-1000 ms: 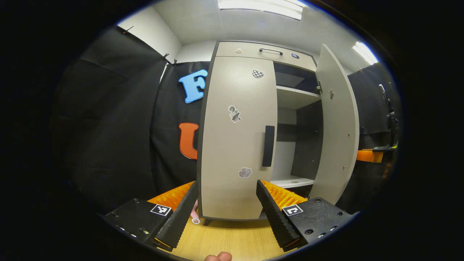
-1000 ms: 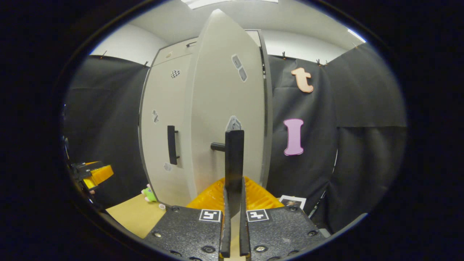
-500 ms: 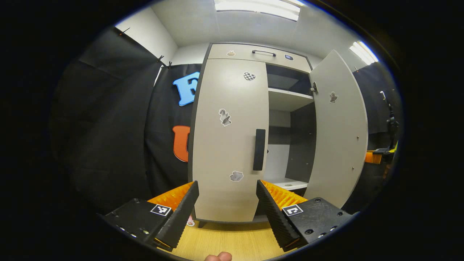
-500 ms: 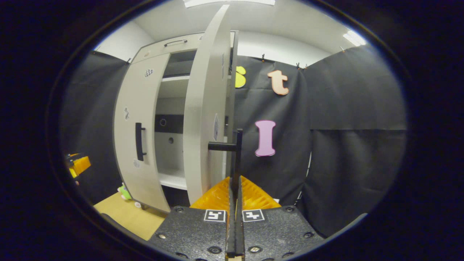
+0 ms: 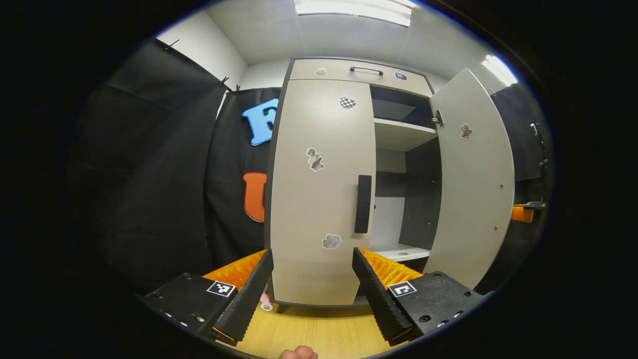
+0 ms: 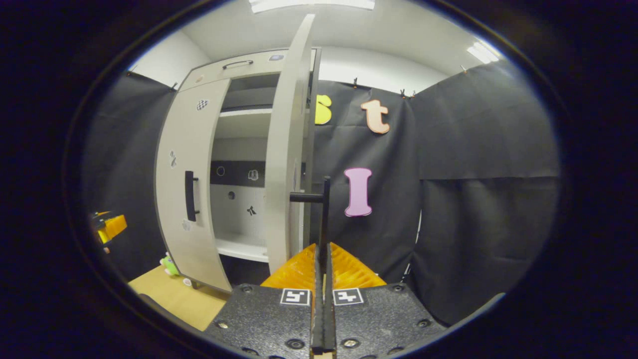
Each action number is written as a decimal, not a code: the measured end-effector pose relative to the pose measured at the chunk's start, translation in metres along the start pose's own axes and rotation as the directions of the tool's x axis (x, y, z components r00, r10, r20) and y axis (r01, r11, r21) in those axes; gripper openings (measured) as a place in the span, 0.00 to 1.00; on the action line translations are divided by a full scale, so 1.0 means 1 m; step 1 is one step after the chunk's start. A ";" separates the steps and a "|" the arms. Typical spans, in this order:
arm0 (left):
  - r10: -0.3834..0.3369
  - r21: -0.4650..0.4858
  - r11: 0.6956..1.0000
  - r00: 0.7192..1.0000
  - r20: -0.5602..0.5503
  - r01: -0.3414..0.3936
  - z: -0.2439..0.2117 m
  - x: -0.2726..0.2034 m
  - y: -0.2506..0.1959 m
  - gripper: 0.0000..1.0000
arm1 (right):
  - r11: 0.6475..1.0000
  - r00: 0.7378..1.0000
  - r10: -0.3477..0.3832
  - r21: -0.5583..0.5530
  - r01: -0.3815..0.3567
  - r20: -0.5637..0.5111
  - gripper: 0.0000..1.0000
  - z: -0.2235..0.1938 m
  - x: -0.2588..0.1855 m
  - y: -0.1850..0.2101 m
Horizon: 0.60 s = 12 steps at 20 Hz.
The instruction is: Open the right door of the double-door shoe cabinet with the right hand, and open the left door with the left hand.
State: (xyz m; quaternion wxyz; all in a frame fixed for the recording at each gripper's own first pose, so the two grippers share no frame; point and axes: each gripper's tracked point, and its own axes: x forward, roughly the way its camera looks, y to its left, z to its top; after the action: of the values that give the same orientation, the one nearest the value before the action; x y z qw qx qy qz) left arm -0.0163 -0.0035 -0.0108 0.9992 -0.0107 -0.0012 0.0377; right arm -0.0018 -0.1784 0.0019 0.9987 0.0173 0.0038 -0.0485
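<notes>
The pale grey shoe cabinet stands ahead in the left gripper view. Its left door point(image 5: 319, 189) is closed, with a dark vertical handle point(image 5: 363, 203) at its right edge. My left gripper point(image 5: 311, 259) hangs open a short way in front of that door, touching nothing. The right door point(image 5: 473, 179) is swung wide open. In the right gripper view that door point(image 6: 284, 164) shows edge-on, and my right gripper point(image 6: 322, 252) is shut on its dark handle point(image 6: 325, 209). The left door point(image 6: 184, 179) and left gripper point(image 6: 107, 227) appear farther left.
Inside the cabinet are pale shelves point(image 5: 401, 134) and a lower shelf point(image 5: 401, 253). A top drawer point(image 5: 359, 75) sits above the doors. The floor point(image 5: 309, 329) is light wood. A small green toy point(image 6: 170, 264) lies by the cabinet's foot. Black cloth walls stand on both sides.
My right gripper has pulled the right door from partly open to wide open, baring the shelves. The left gripper has stayed open before the closed left door, shifting only slightly.
</notes>
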 end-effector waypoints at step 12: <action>-0.069 -0.008 0.998 0.998 -0.008 0.069 -0.009 -0.008 -0.020 0.95 | 0.985 0.985 0.168 0.049 -0.166 -0.029 0.10 -0.032 -0.034 0.104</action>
State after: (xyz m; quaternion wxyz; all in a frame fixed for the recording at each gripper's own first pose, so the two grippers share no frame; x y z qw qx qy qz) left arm -0.0226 -0.0238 -0.0190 0.9999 -0.0145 0.0026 0.0033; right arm -0.0255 -0.0707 -0.0264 0.9983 0.0417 0.0178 0.0356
